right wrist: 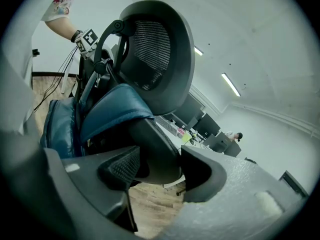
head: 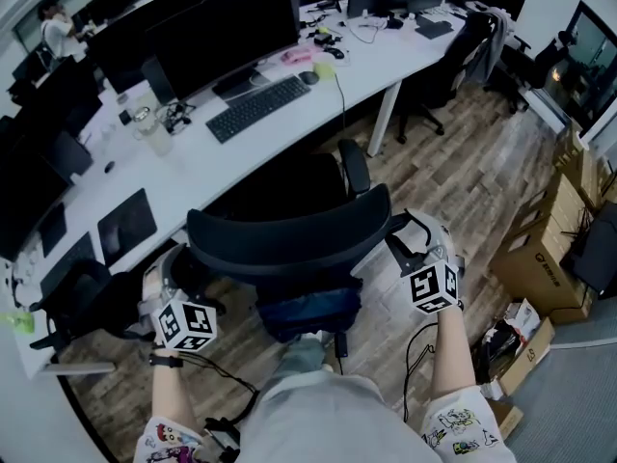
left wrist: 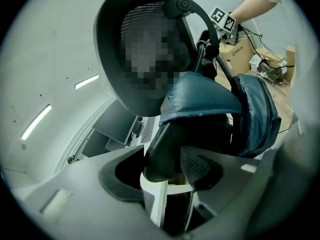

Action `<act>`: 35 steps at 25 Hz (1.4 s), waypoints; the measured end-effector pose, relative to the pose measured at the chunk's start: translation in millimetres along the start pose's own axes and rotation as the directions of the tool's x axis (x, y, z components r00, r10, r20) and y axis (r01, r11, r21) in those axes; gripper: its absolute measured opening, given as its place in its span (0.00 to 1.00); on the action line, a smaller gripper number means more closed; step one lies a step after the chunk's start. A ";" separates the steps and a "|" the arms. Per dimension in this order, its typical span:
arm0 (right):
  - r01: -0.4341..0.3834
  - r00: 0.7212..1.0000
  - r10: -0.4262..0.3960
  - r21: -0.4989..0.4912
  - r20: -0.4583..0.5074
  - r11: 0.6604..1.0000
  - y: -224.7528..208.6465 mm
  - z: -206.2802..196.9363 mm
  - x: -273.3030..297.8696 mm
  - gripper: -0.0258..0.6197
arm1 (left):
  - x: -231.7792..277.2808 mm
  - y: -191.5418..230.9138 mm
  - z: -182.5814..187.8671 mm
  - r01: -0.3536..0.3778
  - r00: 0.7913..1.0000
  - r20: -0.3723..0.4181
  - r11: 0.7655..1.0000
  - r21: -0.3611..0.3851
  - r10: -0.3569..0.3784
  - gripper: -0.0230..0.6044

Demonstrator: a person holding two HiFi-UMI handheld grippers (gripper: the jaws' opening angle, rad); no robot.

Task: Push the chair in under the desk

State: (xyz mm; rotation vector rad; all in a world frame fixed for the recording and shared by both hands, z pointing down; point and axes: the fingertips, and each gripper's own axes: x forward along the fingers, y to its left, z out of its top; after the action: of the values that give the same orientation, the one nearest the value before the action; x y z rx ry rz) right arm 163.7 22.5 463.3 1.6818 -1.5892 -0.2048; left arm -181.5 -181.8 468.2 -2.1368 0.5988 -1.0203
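Both grippers are on the chair (head: 289, 244). Left gripper (left wrist: 167, 166): jaws wide, with a dark edge of the backrest wedged between them. The pads seem to press it, though the near pad is murky. Right gripper (right wrist: 160, 166): jaws clamped on the opposite edge. The headrest (right wrist: 152, 54) looms above the jaws. The desk (head: 212, 162) lies just ahead of them, the chair's seat at its edge.

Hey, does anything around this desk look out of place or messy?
The black mesh-backed office chair stands pulled out from the curved white desk, with a blue padded thing hanging behind its backrest. Cardboard boxes clutter the wooden floor at right.
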 end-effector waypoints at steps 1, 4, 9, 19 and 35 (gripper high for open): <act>0.002 1.000 -0.002 0.000 -0.003 1.000 -4.0 0.1 4.9 0.43 | 5.4 3.0 1.7 0.000 1.000 0.002 1.000 0.000 0.000 0.42; 0.003 1.000 -0.003 0.000 -0.013 1.000 -14.7 0.0 18.1 0.43 | 18.4 10.4 6.4 -0.004 1.000 0.011 1.000 -0.004 0.004 0.42; 0.008 1.000 -0.007 0.006 -0.022 1.000 -29.3 -6.4 36.3 0.43 | 39.7 19.2 15.9 -0.007 0.999 0.032 1.000 0.005 0.007 0.41; 0.009 0.999 -0.008 0.005 -0.031 1.000 -65.0 -14.1 74.1 0.43 | 81.1 36.6 34.5 -0.024 0.999 0.047 1.000 -0.006 0.024 0.42; -0.093 0.992 0.098 -0.056 0.083 0.994 -130.5 -37.4 132.4 0.44 | 115.6 31.3 73.3 -0.114 0.989 -0.109 0.989 -0.096 0.103 0.42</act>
State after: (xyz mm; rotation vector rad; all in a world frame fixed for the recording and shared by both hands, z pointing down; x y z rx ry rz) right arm 313.1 -94.1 458.1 1.5719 -1.7097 -0.2702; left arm -58.3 -249.3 467.8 -2.1227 0.8248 -1.0654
